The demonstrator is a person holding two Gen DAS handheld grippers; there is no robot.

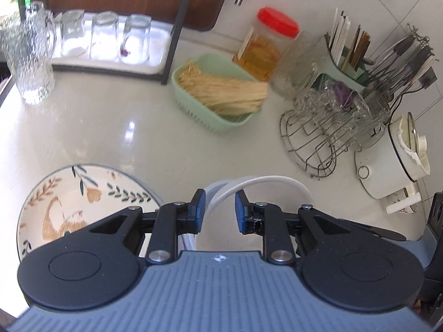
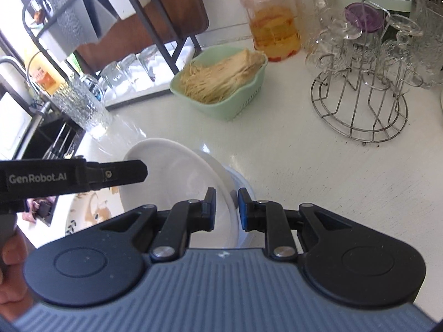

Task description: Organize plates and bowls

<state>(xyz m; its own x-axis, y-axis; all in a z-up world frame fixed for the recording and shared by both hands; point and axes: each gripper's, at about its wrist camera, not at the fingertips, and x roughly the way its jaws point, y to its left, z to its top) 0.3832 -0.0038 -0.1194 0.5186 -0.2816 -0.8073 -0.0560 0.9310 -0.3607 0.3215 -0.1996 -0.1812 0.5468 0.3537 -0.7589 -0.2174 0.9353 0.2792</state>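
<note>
1. White bowl point(image 2: 177, 182): tilted on edge low over the white counter point(image 2: 304, 171), its rim between the jaws of the right gripper point(image 2: 224, 207), which stand narrow on it. In the left wrist view the same rim point(image 1: 265, 184) arches past the left gripper point(image 1: 218, 210), whose jaws are also narrow; whether its pads press on the bowl cannot be told.
2. Pale blue bowl point(image 2: 241, 185): directly beneath the white bowl, only part of its rim showing.
3. Patterned plate point(image 1: 83, 199): flat on the counter, leaves and an orange animal painted on it, just left of the bowls.
4. Green basket point(image 1: 221, 121): holds a bundle of pale dry noodles point(image 1: 227, 91), near the middle of the counter.
5. Jar point(image 2: 271, 22): red lid, yellow contents, behind the basket.
6. Wire rack point(image 2: 360, 105): round base, glasses hung on it, to the right.
7. Glass pitcher point(image 1: 30, 55): textured, at the left near a tray of upturned glasses point(image 1: 105, 38).
8. Utensil holder point(image 1: 346, 52): chopsticks upright, far right.
9. White pot point(image 1: 398, 155): lidded, right edge.
</note>
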